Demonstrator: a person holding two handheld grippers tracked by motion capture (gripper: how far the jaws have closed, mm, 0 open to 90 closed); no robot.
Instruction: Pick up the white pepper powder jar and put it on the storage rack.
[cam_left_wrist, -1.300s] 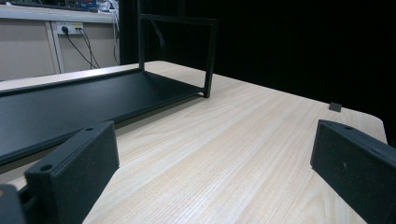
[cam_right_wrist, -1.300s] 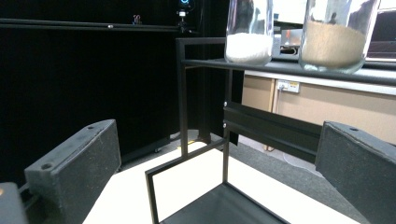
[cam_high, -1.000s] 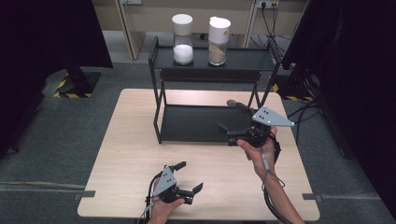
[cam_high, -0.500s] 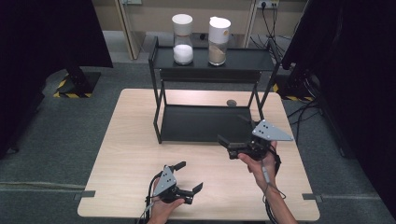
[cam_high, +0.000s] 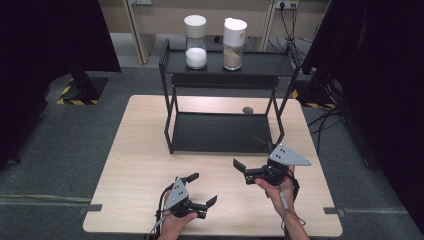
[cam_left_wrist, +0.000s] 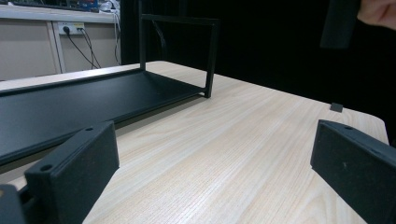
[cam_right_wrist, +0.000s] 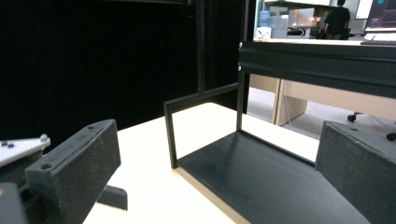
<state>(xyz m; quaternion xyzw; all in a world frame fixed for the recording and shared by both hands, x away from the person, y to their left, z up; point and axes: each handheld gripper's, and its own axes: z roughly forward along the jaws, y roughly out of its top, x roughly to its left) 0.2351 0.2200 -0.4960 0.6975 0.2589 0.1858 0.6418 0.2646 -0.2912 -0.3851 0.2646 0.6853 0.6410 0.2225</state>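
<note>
Wooden table (cam_high: 140, 165), black rack (cam_high: 222, 132) at the far side: left gripper (cam_high: 202, 189) and right gripper (cam_high: 249, 159) both spread wide, holding nothing.

Open tabletop (cam_high: 135, 165) before the black rack (cam_high: 222, 131)

Two matte black claws, left (cam_high: 202, 189) and right (cam_high: 247, 159), each with blocky rectangular jaws bearing small round screw holes near the ends. Grey three-cornered plate dotted with dark screws atop each. Thin black cable trailing behind each, toward bare forearms without sleeves.
</note>
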